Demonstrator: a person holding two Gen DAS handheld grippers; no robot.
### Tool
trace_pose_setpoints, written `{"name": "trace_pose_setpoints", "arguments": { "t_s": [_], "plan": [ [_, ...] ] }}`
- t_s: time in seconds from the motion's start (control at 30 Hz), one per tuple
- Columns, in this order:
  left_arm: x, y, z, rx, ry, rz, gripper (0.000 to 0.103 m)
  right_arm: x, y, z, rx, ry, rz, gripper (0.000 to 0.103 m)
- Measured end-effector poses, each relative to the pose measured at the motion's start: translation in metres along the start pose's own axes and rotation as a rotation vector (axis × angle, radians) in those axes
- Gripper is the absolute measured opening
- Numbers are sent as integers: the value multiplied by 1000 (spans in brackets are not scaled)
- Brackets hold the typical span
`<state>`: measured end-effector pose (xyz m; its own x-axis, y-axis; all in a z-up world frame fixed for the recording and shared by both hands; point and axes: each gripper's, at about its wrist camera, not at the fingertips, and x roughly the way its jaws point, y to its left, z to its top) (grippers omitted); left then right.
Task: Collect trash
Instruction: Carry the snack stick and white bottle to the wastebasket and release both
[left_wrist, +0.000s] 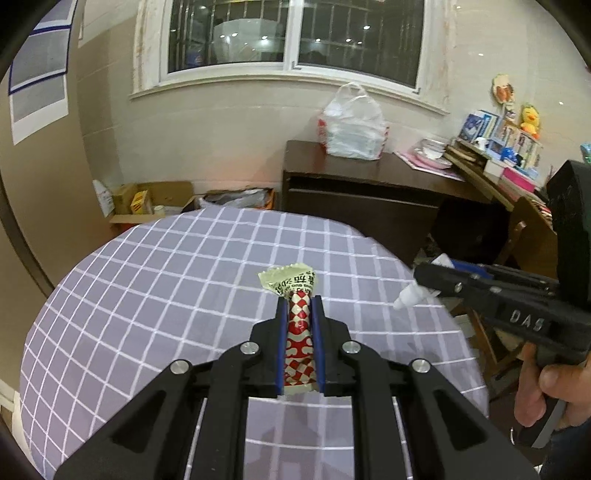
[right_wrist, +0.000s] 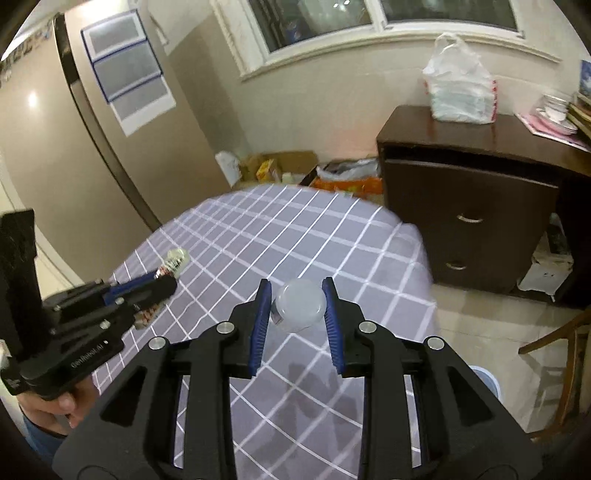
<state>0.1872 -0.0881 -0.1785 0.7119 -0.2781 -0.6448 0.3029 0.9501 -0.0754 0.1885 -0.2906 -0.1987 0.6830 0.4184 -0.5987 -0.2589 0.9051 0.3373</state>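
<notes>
While left gripper (left_wrist: 300, 314) clamps red-and-white checked foil wrapper (left_wrist: 300, 332), right gripper (right_wrist: 295, 306) pinches small translucent round plastic bottle (right_wrist: 299, 308); smooth curved sides risk slipping out.

One wrapper (left_wrist: 300, 332), one small bottle (right_wrist: 298, 306).

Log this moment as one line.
left gripper: shut on wrapper | right gripper: shut on small bottle | both above table
</notes>
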Motion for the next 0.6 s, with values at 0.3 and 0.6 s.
{"name": "trace_pose_setpoints", "arguments": {
  "t_s": [0.3, 0.6],
  "plan": [
    [-3, -69, 16, 74, -39, -77, 12, -73, -55, 7, 79, -124, -53, 28],
    [11, -146, 22, 153, -24, -180, 12, -128, -124, -12, 179, -176, -176, 28]
  ]
}}
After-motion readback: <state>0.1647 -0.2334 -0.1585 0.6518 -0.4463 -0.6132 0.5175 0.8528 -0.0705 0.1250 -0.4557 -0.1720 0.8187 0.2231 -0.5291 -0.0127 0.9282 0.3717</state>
